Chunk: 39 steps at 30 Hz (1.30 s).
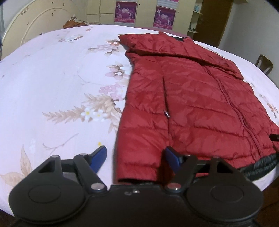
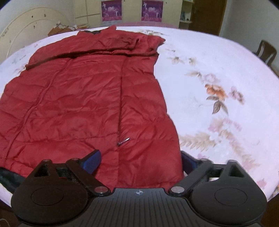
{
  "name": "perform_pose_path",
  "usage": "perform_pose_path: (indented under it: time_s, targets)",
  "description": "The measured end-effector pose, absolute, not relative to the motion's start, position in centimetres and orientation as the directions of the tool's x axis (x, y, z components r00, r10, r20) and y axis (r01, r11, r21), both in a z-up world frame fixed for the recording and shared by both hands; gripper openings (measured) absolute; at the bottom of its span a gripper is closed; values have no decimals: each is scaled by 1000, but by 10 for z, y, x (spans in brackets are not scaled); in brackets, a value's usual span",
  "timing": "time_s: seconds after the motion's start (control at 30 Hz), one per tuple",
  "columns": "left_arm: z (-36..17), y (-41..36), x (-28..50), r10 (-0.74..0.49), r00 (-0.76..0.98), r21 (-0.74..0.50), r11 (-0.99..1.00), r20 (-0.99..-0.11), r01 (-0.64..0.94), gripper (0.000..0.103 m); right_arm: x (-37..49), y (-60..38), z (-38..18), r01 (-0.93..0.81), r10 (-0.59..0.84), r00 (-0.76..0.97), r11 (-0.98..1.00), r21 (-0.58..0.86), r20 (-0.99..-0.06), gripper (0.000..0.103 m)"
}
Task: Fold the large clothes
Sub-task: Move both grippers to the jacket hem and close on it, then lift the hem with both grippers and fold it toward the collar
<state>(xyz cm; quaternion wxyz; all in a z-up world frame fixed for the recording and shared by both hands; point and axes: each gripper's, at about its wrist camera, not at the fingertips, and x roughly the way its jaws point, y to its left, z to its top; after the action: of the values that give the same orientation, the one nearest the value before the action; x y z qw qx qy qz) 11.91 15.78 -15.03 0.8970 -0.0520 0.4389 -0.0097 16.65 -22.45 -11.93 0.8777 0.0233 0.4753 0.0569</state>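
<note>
Pale pink floral sheet (image 1: 52,73) covers the bed that fills both views, and a red puffer jacket (image 1: 191,97) lies flat on it, zipped, collar toward the far edge.

Left tongs (image 1: 136,158) sit at the bottom of the left wrist view, jaws spread. Between the blue pads (image 1: 100,155) lies the near end of a folded-in sleeve (image 1: 139,157), its cuff at the bottom edge; I cannot tell whether a pad touches the fabric, but nothing is pinched. One pad hangs over bare sheet to the left, the other over the jacket's body.

Right tongs (image 2: 141,162) sit at the bottom of the right wrist view, also spread, straddling the other sleeve (image 2: 144,139), with the left pad over red fabric and the right pad just past the jacket's right edge.

A small metal zipper pull (image 2: 123,141) shows just above these tongs. Dark lining (image 1: 261,167) peeks out at the hem, lower right in the left view. Farther back stand a cream headboard (image 1: 34,22), two purple posters (image 1: 125,12) and a chair (image 2: 266,50).
</note>
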Motion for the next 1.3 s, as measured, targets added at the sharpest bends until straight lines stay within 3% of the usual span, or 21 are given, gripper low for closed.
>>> perform_pose_path:
  time_s: [0.07, 0.2, 0.33, 0.47, 0.73, 0.83, 1.0, 1.1, 1.2, 1.23, 1.3]
  targets:
    - [-150, 157, 117, -78, 614, -122, 992, -786, -30, 59, 166, -225, -118, -77, 133, 541, 991, 109, -831, 71]
    - [-150, 154, 116, -103, 611, -147, 989, -785, -22, 46, 165, -221, -116, -100, 167, 535, 986, 135, -828, 51]
    - [-149, 153, 120, -162, 596, -197, 980, -786, 7, 24, 165, -218, -114, -118, 184, 534, 983, 143, -825, 38]
    - [-149, 157, 124, -199, 601, -257, 966, -774, -11, 13, 164, -222, -112, -114, 191, 536, 982, 153, -822, 29]
    - [-132, 157, 122, -226, 657, -292, 956, -719, 9, 8, 161, -223, -104, -112, 188, 549, 982, 151, -814, 10]
    - [-121, 157, 123, -235, 686, -301, 953, -689, 24, 8, 160, -224, -99, -116, 197, 553, 980, 160, -810, 10]
    - [-107, 152, 133, -254, 697, -288, 955, -671, 70, 8, 164, -225, -102, -130, 178, 518, 983, 129, -837, 11]
    - [-106, 150, 138, -256, 690, -276, 957, -677, 84, 8, 168, -227, -105, -139, 178, 492, 982, 125, -852, 28]
    - [-102, 152, 140, -259, 690, -288, 955, -676, 77, 7, 173, -232, -110, -134, 220, 440, 975, 179, -871, 28]
    - [-100, 152, 141, -258, 695, -285, 955, -671, 80, 7, 174, -232, -109, -148, 235, 429, 971, 189, -872, 16]
    - [-94, 154, 144, -253, 709, -288, 955, -658, 73, 7, 178, -233, -104, -157, 291, 404, 956, 248, -867, 9]
